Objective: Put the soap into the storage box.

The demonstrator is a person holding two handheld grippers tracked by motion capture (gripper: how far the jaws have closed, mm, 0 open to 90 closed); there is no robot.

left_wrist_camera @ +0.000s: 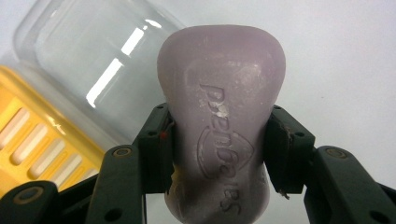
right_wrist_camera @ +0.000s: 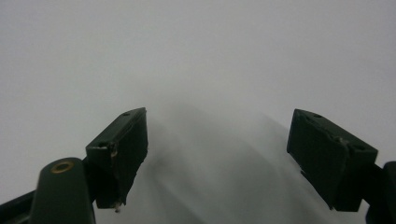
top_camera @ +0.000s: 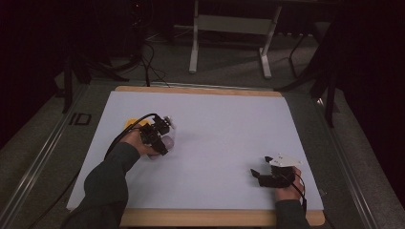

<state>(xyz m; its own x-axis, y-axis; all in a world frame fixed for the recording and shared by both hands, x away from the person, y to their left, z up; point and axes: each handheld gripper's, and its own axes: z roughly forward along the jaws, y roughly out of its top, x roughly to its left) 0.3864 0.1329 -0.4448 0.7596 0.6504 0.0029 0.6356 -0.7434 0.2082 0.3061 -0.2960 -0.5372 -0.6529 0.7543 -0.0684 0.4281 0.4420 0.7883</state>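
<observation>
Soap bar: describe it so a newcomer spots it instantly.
On the white table, look left-centre, where the left gripper is clamped on the soap bar. It is pale lilac with embossed lettering, unlike the clear lid and yellow slotted tray behind it.

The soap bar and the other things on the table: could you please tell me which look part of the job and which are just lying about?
In the job, as far as I can judge:
- soap bar, held in the left gripper
- yellow soap dish
- clear lid

Lying about:
- metal frame behind the table
- floor cables
</observation>
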